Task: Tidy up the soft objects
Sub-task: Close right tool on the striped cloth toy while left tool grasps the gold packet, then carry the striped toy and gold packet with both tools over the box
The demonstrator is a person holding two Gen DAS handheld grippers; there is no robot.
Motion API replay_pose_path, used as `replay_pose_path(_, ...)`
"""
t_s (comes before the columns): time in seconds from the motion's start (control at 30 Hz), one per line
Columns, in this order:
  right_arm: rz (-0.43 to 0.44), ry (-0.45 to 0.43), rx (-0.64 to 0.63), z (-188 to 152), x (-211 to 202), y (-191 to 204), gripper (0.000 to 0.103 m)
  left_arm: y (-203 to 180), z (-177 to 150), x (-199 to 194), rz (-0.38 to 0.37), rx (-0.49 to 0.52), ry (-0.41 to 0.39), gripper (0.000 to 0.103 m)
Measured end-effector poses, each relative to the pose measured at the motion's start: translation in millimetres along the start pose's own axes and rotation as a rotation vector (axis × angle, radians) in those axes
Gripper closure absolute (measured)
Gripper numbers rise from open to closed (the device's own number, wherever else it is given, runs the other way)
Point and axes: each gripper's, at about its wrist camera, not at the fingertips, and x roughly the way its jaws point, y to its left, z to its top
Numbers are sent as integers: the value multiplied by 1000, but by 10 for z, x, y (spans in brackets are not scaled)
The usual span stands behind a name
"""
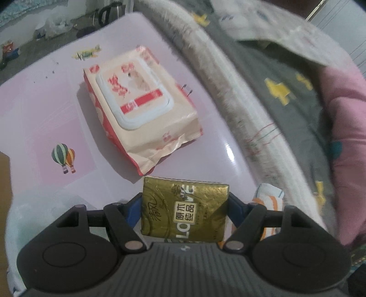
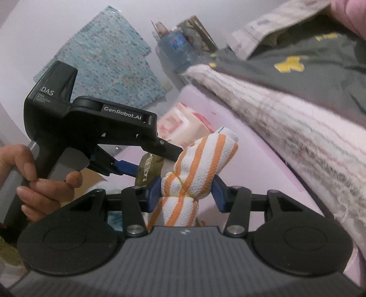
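Note:
My left gripper (image 1: 184,205) is shut on a gold tissue pack (image 1: 185,209) and holds it above the pink table (image 1: 45,109). A peach and red wet-wipes pack (image 1: 139,107) with a white lid lies flat just beyond it. My right gripper (image 2: 186,190) is shut on a rolled white towel with orange stripes (image 2: 196,169), tied with a rubber band. The towel also shows at the right of the left wrist view (image 1: 268,201). The left gripper (image 2: 157,169) with the gold pack (image 2: 147,168) shows in the right wrist view, close to the left of the towel.
A bed with a white fuzzy blanket (image 1: 228,91) and a grey quilt (image 1: 286,75) borders the table on the right. A kettle (image 1: 109,12) and plastic bags (image 1: 55,26) sit on the floor beyond. A translucent bin (image 1: 34,217) lies below left.

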Motion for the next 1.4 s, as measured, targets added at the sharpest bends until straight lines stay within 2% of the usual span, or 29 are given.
replay_pose_path(0.13, 55, -34, -31, 57, -193, 243, 57, 28, -72, -337, -33, -25, -58, 29)
replay_pose_path(0.27, 126, -60, -87, 101, -450, 568, 57, 138, -278, -797, -63, -41, -125, 29)
replay_pose_path(0.43, 250, -65, -157, 68, -727, 1063, 57, 385, -696, -1467, -75, -71, -232, 28)
replay_pose_path(0.6, 380, -20, -224, -72, -876, 1605, 57, 781, -1242, -2049, -46, -142, -329, 28)
replay_pose_path(0.83, 516, 125, -330, -450, -881, 2374, 57, 1458, -2067, -2457, 2, -292, -421, 28)
replay_pose_path(1.07, 539, 335, -435, -805, -555, 2992, 57, 2211, -2636, -2444, -16, -449, -467, 28)
replay_pose_path(1.17, 527, 433, -500, -985, -398, 3243, 57, 2500, -2842, -2438, 4, -491, -499, 28)
replay_pose_path(1.4, 479, 574, -899, -1244, 51, 3888, 56, 2995, -3197, -2600, 13, -558, -595, 28)
